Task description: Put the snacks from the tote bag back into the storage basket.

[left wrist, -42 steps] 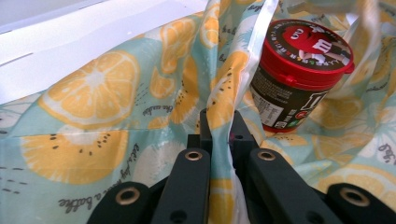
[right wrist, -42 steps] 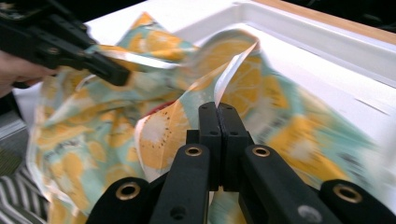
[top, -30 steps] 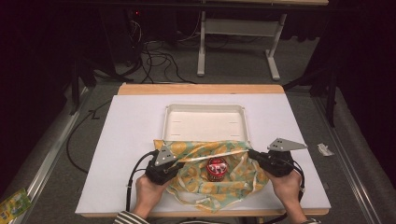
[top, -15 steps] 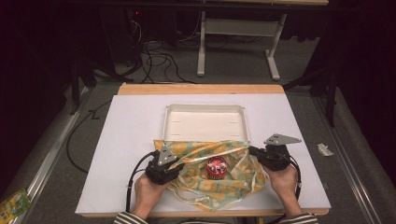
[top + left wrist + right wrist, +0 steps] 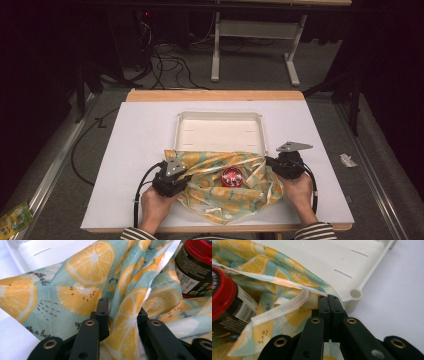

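Note:
A crumpled bag (image 5: pixel 220 187) printed with orange slices lies at the table's near edge. A dark jar with a red lid (image 5: pixel 231 176) stands inside it. My left gripper (image 5: pixel 182 177) is at the bag's left side. Its jaws have just been closing and stand apart around a loose fold of the bag (image 5: pixel 82 290), with the jar (image 5: pixel 195 267) beyond. My right gripper (image 5: pixel 272 165) holds the bag's right side. In the right gripper view it (image 5: pixel 328 300) is shut on the bag's edge (image 5: pixel 287 312), beside the jar (image 5: pixel 224 297).
A shallow white tray (image 5: pixel 218 131) lies just behind the bag, and its corner (image 5: pixel 355 293) is close to my right jaws. The white table top (image 5: pixel 130 150) extends to both sides. Cables and a desk frame are on the floor beyond.
My right gripper has shifted a little left toward the jar, carrying the bag's edge with it. The left hand has stayed in place.

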The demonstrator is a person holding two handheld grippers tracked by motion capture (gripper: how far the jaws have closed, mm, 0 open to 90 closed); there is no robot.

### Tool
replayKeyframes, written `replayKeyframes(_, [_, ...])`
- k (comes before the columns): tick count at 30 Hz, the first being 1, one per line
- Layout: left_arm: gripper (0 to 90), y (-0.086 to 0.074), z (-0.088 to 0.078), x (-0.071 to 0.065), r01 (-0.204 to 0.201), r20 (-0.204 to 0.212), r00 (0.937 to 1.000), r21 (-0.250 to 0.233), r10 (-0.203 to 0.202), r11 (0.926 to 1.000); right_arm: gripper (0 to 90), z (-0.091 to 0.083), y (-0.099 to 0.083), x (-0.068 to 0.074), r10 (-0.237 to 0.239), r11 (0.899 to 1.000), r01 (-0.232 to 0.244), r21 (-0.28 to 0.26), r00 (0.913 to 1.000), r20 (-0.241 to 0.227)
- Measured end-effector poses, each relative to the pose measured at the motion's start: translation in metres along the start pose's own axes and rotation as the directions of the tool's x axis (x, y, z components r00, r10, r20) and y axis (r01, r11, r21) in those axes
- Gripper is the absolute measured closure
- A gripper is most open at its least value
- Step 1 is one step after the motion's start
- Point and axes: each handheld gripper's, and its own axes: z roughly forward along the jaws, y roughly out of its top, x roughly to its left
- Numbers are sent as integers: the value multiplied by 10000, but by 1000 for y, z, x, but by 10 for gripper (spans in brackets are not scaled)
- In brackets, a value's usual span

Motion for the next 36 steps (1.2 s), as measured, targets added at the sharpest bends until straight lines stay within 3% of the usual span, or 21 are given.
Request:
replayKeyframes(6, [861,0,3,-3,-101,440,9990,125,96,9999,896,3,-3,-2,90,9997,-90,234,10000,12])
replayKeyframes(10, [881,0,1,-4,-139,684,9976,100,132,9999,810,-5,-3,0,138,9999,-138,-52,9999,19])
replayKeyframes(16, [886,1,-1,-6,-57,970,9953,-31,60,10000,681,-27,-6,3,265,9984,-260,-509,9996,101])
replayKeyframes(20, [887,1,-2,-6,6,1069,9943,-124,8,9999,691,-47,-8,7,276,9939,-282,-1070,9996,-78])
replayKeyframes(23, [887,1,-2,-7,37,1131,9936,-179,-17,9998,747,-59,-8,16,57,9905,-86,-1374,9998,-216])
replayKeyframes(27, [887,3,-2,-8,24,1181,9930,-202,0,9998,900,-68,-6,34,-516,9859,421,-1617,9972,-547])
replayKeyframes(32, [887,5,-3,-11,-60,1211,9926,-249,90,9997,900,-67,4,61,-1213,9767,996,-1901,9869,-1061])
replayKeyframes(36, [888,5,-4,-11,-73,1209,9926,-263,104,9996,900,-52,13,78,-1428,9765,1193,-1793,9818,-1248])
